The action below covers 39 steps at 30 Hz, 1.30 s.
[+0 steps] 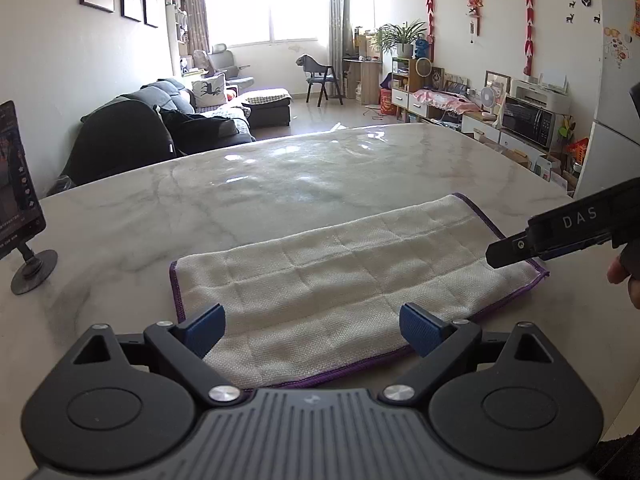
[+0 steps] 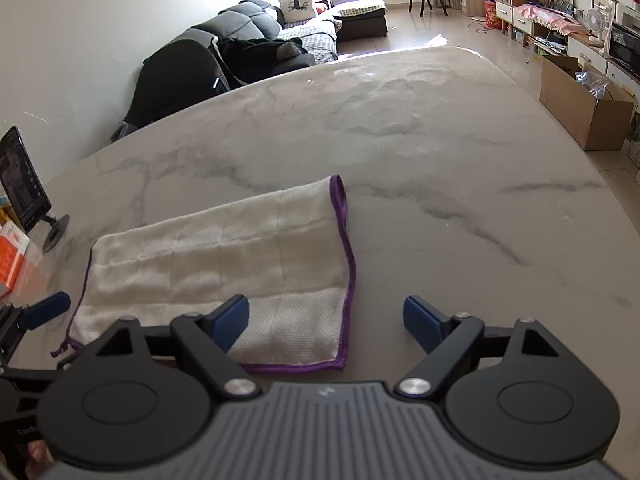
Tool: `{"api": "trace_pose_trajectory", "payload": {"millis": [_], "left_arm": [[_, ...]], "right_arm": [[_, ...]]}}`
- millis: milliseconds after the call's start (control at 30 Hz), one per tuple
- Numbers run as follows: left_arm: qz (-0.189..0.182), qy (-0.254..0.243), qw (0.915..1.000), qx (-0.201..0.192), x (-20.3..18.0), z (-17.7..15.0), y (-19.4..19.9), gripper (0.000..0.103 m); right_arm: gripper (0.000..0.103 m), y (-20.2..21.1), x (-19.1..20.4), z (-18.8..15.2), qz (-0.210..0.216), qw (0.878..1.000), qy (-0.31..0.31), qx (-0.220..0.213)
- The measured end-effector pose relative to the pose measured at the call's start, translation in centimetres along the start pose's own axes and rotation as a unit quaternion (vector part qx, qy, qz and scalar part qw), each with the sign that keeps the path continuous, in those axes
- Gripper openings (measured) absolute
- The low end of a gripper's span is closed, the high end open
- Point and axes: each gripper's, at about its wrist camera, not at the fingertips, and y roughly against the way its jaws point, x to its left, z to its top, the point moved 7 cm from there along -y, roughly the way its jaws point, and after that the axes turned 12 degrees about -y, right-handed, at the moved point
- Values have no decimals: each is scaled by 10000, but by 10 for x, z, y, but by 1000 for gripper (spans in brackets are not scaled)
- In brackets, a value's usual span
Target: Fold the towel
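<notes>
- A white marble-patterned desk [image 1: 304, 168] fills both views, glossy and lit from a bright window at the far end of a living room
- At the desk's left edge a dark phone [image 1: 16, 184] stands upright on a small round stand [image 1: 34, 268]; in the right wrist view an orange packet [image 2: 12, 256] lies just beside it
- Beyond the desk are a grey sofa [image 1: 168, 100], a dark chair back [image 1: 120, 140] close against the far-left rim, and shelving with a microwave [image 1: 528, 120] along the right wall; a cardboard box [image 2: 580, 100] sits on the floor past the right edge
- The towel [image 1: 340, 276], white with a purple hem, lies flat on the near part of the desk, already folded into a long rectangle
- Its long axis runs left to right across the desk, slanting slightly away toward the right; one short hemmed end points left, the other right
- The left gripper [image 1: 312, 330] hovers over the towel's near left part, jaws wide apart with cloth showing between the blue pads [image 1: 420, 332], nothing clamped
- The right gripper [image 2: 326, 322] sits over the towel's near right corner, jaws apart; the left pad is over the cloth, the right pad over bare desk, nothing gripped
- In the left wrist view the right gripper's black finger [image 1: 516, 246] reaches in over the towel's right end; whether it touches the cloth cannot be told
- Nothing lies on the towel
</notes>
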Motion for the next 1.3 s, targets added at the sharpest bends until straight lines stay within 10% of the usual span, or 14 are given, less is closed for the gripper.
{"api": "trace_pose_trajectory", "payload": {"millis": [467,633,1300], "left_arm": [[-283,-451,9986,12,-24,-1,-14,95],[-370,-475,9982,52,-27,-3,-17,95],[-1073,-995,9869,-674,-97,27,-43,95]], "right_arm": [[53,-4,16,-6,-140,9977,651,-105],[11,-5,20,-6,-45,9968,798,-29],[9,12,45,16,345,9966,747,-39]]}}
